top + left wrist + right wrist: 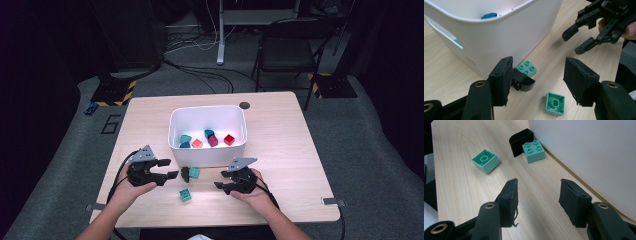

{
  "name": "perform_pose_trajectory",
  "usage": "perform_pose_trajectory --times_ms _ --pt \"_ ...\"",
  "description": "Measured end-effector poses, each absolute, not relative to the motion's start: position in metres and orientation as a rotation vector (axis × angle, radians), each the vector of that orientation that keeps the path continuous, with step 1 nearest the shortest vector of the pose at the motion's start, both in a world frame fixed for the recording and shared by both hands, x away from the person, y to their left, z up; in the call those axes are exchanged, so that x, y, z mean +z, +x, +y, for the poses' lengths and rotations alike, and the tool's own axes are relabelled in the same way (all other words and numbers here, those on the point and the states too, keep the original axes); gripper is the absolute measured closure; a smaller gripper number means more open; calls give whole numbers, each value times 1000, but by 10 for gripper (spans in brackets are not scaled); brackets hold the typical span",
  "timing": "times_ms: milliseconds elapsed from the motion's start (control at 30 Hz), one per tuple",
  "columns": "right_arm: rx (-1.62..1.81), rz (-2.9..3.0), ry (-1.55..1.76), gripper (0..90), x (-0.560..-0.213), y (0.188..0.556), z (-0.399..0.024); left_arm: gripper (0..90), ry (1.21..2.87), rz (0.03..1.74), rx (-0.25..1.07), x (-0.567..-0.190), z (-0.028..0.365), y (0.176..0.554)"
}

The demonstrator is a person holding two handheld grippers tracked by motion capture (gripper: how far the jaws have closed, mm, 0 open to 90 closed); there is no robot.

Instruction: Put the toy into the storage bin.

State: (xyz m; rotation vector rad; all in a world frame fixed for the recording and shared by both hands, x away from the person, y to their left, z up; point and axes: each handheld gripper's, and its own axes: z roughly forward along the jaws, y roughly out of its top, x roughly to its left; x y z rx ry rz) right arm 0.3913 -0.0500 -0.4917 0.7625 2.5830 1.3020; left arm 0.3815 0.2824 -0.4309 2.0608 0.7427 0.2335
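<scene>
Wooden counter carries a white bin with several bricks inside. Just in front of the bin's near wall lie a black curved piece and a mint brick, studs up, touching each other. A second mint brick lies hollow side up, nearer the person and apart from them. Left tongs hang open and empty, with the black piece and both mint bricks straight ahead, so this hand looks nearer. Right tongs also stand open, holding nothing, farther back.
</scene>
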Motion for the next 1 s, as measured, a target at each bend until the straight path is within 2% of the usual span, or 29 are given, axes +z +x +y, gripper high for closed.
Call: perform_pose_trajectory --times_ms 467,1000 --pt "1297 2588 767 485 -493 392 -50 417 2118 706 187 -469 272 371" --pt "1302 2587 770 485 -493 392 -50 393 2122 867 211 -497 260 393"
